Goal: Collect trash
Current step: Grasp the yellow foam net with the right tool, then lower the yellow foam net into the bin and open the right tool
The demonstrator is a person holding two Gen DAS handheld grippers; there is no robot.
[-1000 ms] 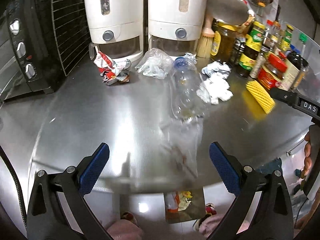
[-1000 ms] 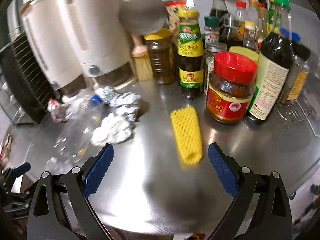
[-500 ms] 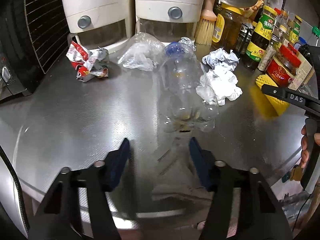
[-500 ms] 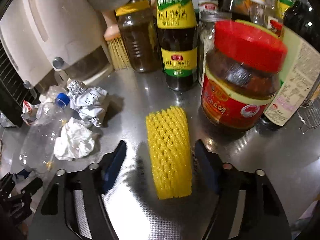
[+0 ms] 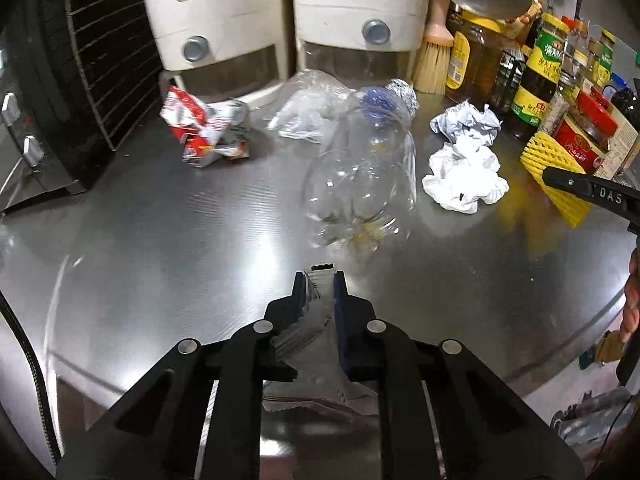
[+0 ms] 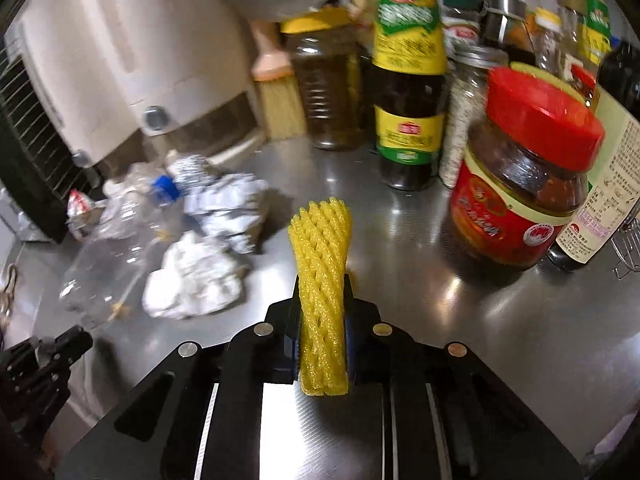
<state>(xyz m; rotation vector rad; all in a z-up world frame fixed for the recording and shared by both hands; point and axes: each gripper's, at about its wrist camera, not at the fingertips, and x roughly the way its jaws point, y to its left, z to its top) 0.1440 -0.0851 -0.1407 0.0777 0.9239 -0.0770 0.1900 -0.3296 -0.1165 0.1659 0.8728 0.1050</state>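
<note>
Setting: a brushed stainless steel counter (image 5: 160,240) is carrying scattered rubbish, with 2 cream plastic dispensers (image 5: 360,20) standing at the back.
Left gripper: the black left gripper with blue pads (image 5: 320,292) is closing its jaws, and the pads are pinching a flat, clear plastic wrapper with a serrated edge (image 5: 320,312) near the counter's front edge.
Right gripper: the black right gripper (image 6: 322,320) is closing its jaws on a yellow foam mesh fruit sleeve (image 6: 322,264), which is being squeezed narrow between the pads and is sticking out ahead of them.
Bottle: a crushed clear plastic bottle with a blue cap (image 5: 360,176) is lying on its side just beyond the left gripper, cap pointing toward the dispensers.
Paper: 2 crumpled white paper wads (image 5: 464,168) are lying just right of the bottle, between it and the yellow sleeve.
Other rubbish: a crumpled red and white wrapper (image 5: 204,132) and a crumpled clear plastic bag (image 5: 308,112) are lying in front of the dispensers.
Jars: a red-lidded glass jar of chilli sauce (image 6: 524,184) is standing to the right of the yellow sleeve, among dark sauce bottles with green and yellow labels (image 6: 408,80).
</note>
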